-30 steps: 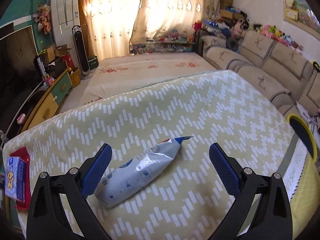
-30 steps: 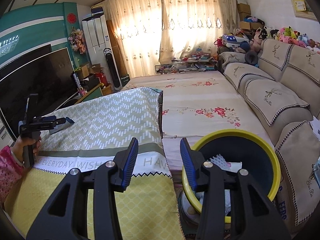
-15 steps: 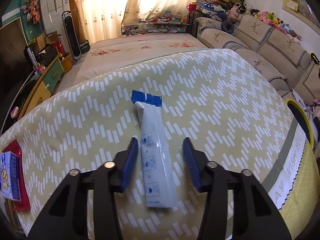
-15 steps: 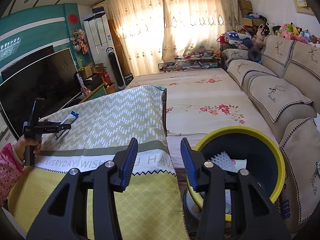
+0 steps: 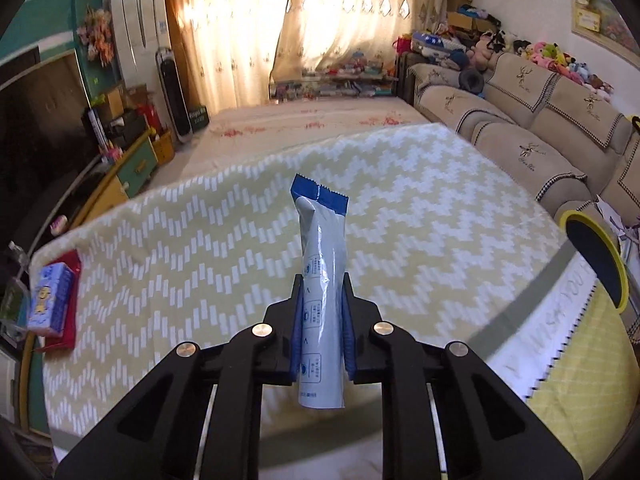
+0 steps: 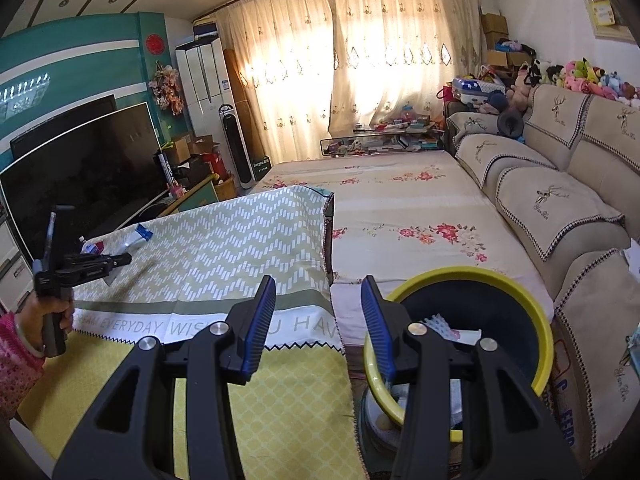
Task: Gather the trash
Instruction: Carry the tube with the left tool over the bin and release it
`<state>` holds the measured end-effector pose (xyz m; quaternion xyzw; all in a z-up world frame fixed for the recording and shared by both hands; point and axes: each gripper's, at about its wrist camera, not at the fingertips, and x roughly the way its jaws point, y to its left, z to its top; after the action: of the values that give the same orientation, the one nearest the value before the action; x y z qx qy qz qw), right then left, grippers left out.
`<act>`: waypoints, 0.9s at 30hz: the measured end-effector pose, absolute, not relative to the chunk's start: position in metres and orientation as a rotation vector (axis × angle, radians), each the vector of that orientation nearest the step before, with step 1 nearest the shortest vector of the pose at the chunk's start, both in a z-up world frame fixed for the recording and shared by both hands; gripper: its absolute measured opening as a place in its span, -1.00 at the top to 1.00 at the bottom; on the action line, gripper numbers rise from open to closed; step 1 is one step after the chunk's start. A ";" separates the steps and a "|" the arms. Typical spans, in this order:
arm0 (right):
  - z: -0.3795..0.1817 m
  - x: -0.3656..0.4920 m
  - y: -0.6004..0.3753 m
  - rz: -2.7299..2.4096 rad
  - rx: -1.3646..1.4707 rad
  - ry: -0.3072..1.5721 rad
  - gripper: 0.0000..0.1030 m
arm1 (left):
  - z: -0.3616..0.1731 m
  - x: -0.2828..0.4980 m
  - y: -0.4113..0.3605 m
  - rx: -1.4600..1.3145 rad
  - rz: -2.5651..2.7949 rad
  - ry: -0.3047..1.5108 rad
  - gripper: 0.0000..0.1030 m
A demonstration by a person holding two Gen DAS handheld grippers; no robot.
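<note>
Flanking the held wrapper (image 5: 322, 280): tissue pack (image 5: 48, 300), bin (image 5: 596, 256).

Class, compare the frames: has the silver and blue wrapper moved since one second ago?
Yes. The wrapper has swung from slanting on the chevron tablecloth to pointing at the curtains, clamped in the left gripper, whose jaws have just been closing.

My living room at home.
A sofa (image 6: 560, 200) with soft toys (image 6: 588, 76) fills the right, a television (image 6: 80, 168) stands at left, curtains (image 6: 340, 64) hang at top centre.
</note>
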<state>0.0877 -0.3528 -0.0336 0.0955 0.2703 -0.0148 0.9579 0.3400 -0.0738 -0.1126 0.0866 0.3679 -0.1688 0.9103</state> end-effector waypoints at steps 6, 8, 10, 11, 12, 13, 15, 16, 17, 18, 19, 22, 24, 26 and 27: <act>-0.025 0.063 -0.364 -0.043 0.167 0.524 0.17 | -0.075 0.274 -0.121 0.184 -0.385 0.657 0.68; -0.022 0.051 -0.371 -0.057 0.163 0.514 0.17 | -0.066 0.258 -0.145 0.185 -0.415 0.638 0.68; -0.020 0.039 -0.382 -0.076 0.163 0.505 0.15 | -0.060 0.244 -0.168 0.188 -0.452 0.630 0.68; -0.019 0.034 -0.387 -0.086 0.163 0.501 0.14 | -0.057 0.237 -0.181 0.191 -0.475 0.628 0.67; -0.018 0.026 -0.393 -0.101 0.165 0.495 0.13 | -0.055 0.231 -0.194 0.196 -0.498 0.625 0.67; -0.018 0.022 -0.397 -0.110 0.168 0.491 0.12 | -0.053 0.224 -0.209 0.202 -0.526 0.623 0.67; -0.018 0.009 -0.411 -0.142 0.180 0.479 0.12 | -0.048 0.214 -0.240 0.212 -0.581 0.621 0.67; -0.019 0.002 -0.419 -0.161 0.190 0.470 0.12 | -0.047 0.209 -0.252 0.216 -0.602 0.621 0.67; -0.019 -0.002 -0.426 -0.175 0.199 0.464 0.12 | -0.046 0.204 -0.268 0.221 -0.628 0.621 0.67; -0.019 -0.007 -0.433 -0.188 0.210 0.458 0.12 | -0.045 0.200 -0.284 0.227 -0.656 0.621 0.67; -0.019 -0.012 -0.441 -0.205 0.221 0.450 0.12 | -0.045 0.194 -0.298 0.232 -0.674 0.621 0.67; -0.021 -0.025 -0.458 -0.236 0.242 0.434 0.11 | -0.046 0.181 -0.349 0.252 -0.744 0.628 0.67; -0.023 -0.030 -0.466 -0.257 0.244 0.428 0.11 | -0.047 0.175 -0.378 0.263 -0.784 0.639 0.67; -0.024 -0.036 -0.474 -0.282 0.246 0.421 0.10 | -0.050 0.172 -0.409 0.277 -0.827 0.656 0.67; -0.025 -0.039 -0.479 -0.293 0.250 0.418 0.10 | -0.052 0.172 -0.423 0.287 -0.843 0.662 0.67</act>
<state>-0.0388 -0.4791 -0.0247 0.1234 0.2061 -0.1445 0.9599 0.1715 -0.4233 -0.0521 0.1360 0.3145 -0.4001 0.8500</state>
